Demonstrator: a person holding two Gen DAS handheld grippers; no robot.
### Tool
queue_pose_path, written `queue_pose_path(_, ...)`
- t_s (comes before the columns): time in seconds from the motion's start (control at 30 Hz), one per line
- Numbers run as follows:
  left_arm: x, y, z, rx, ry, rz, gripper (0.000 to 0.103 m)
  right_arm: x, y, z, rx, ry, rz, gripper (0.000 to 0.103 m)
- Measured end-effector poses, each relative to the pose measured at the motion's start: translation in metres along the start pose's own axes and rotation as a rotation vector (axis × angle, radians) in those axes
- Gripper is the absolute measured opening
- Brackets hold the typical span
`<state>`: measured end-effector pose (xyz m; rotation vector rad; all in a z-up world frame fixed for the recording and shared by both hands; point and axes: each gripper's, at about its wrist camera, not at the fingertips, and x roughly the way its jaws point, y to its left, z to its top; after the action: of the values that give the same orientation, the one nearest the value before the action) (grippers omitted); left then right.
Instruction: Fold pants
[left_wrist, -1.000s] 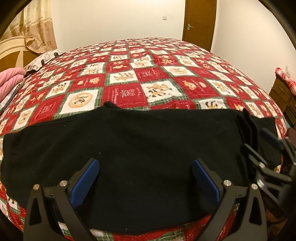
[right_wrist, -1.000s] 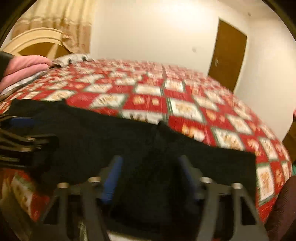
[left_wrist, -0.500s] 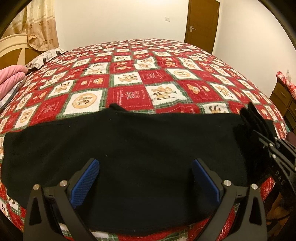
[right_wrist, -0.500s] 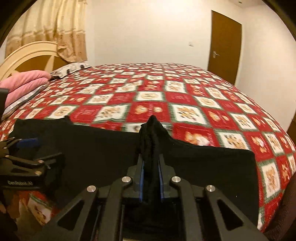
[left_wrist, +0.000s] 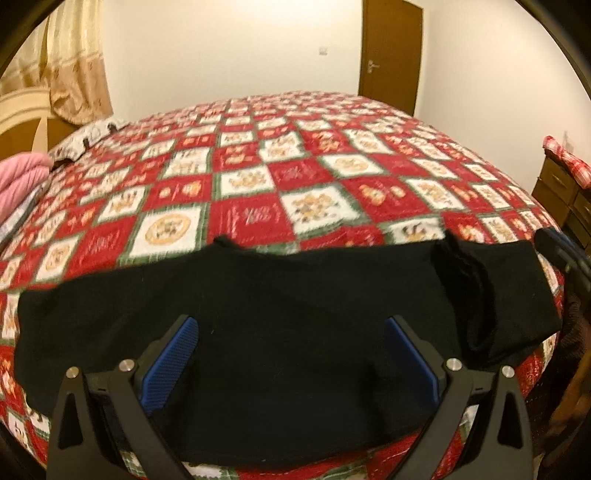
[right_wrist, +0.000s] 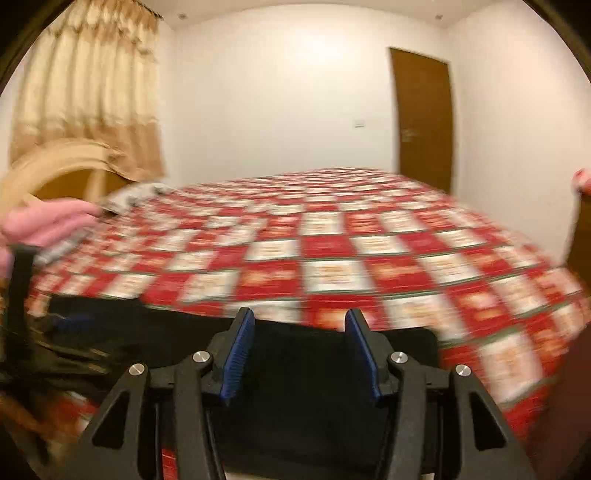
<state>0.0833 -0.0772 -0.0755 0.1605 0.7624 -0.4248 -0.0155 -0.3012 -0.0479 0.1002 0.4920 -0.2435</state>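
Note:
Black pants (left_wrist: 280, 317) lie flat across the near edge of the bed, with a raised ridge of cloth (left_wrist: 461, 273) near their right end. My left gripper (left_wrist: 291, 354) is open and empty just above the pants' middle. My right gripper (right_wrist: 299, 350) is open and empty over the right end of the pants (right_wrist: 295, 387); its tip also shows at the right edge of the left wrist view (left_wrist: 561, 247). The left gripper shows blurred at the left of the right wrist view (right_wrist: 66, 343).
The bed has a red, white and green checked blanket (left_wrist: 295, 177). Pink bedding (left_wrist: 22, 181) and a headboard (right_wrist: 55, 162) are at the left. A wooden dresser (left_wrist: 565, 195) stands right of the bed. A brown door (left_wrist: 391, 48) is behind.
My right gripper was shut on a pinch of the pants half a second ago; it has let go, opened and pulled back. The ridge of cloth has dropped. The left gripper has barely moved.

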Motion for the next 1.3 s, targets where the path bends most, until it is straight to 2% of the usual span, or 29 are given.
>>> queue_pose_path(0.03, -0.001, -0.004, 0.002, 0.004, -0.009, -0.013, 0.103, 0.0, -0.011, 0.0, -0.011, 0.018, -0.025, 0.031)
queue_pose_path(0.07, -0.002, -0.008, 0.003, 0.009, -0.015, -0.029, 0.103, 0.002, -0.019, -0.001, -0.018, 0.04, -0.048, 0.026)
queue_pose_path(0.17, -0.003, -0.027, 0.007, 0.04, -0.018, -0.067, 0.103, 0.012, -0.048, -0.01, 0.019, 0.112, -0.111, 0.024)
queue_pose_path(0.27, -0.003, -0.052, 0.01, 0.085, -0.031, -0.098, 0.103, 0.03, -0.06, -0.028, 0.069, 0.186, -0.091, 0.024)
queue_pose_path(0.37, -0.008, -0.08, 0.017, 0.143, -0.062, -0.136, 0.103, 0.054, -0.059, -0.049, 0.067, 0.307, -0.081, 0.024)
queue_pose_path(0.47, -0.017, -0.096, 0.019, 0.205, -0.094, -0.151, 0.103, 0.036, -0.054, -0.04, 0.068, 0.231, -0.118, 0.024)
queue_pose_path(0.5, -0.02, -0.096, 0.018, 0.212, -0.106, -0.146, 0.103, 0.024, -0.048, -0.034, 0.063, 0.161, -0.097, 0.024)
queue_pose_path(0.57, -0.02, -0.09, 0.017, 0.205, -0.109, -0.132, 0.103, 0.016, -0.031, -0.027, 0.009, 0.111, -0.063, 0.024)
queue_pose_path(0.7, -0.011, -0.059, 0.016, 0.133, -0.075, -0.098, 0.103, 0.026, 0.011, -0.027, -0.022, 0.118, 0.085, 0.024)
queue_pose_path(0.77, -0.011, -0.04, 0.012, 0.098, -0.071, -0.06, 0.103, 0.037, 0.037, -0.035, -0.028, 0.127, 0.135, 0.024)
queue_pose_path(0.83, -0.014, -0.013, 0.005, 0.06, -0.067, -0.005, 0.103, 0.051, 0.062, -0.048, -0.027, 0.177, 0.195, 0.025)
queue_pose_path(0.9, -0.018, 0.015, -0.004, 0.023, -0.062, 0.062, 0.103, 0.05, 0.081, -0.056, -0.094, 0.131, 0.133, 0.032)
queue_pose_path(0.97, -0.023, 0.048, -0.015, -0.031, -0.05, 0.134, 0.103, 0.049, 0.095, -0.06, -0.169, 0.143, 0.133, 0.054)
queue_pose_path(1.0, -0.027, 0.068, -0.023, -0.071, -0.042, 0.175, 0.103, 0.046, 0.101, -0.061, -0.206, 0.146, 0.127, 0.057)
queue_pose_path(1.07, -0.034, 0.099, -0.036, -0.145, -0.024, 0.231, 0.103, 0.036, 0.106, -0.059, -0.23, 0.138, 0.126, 0.057)
queue_pose_path(1.17, -0.05, 0.147, -0.06, -0.281, -0.007, 0.319, 0.103, 0.017, 0.104, -0.054, -0.158, 0.104, 0.202, 0.057)
queue_pose_path(1.3, -0.064, 0.188, -0.083, -0.451, -0.008, 0.362, 0.103, 0.005, 0.121, -0.048, -0.133, 0.088, 0.291, 0.057)
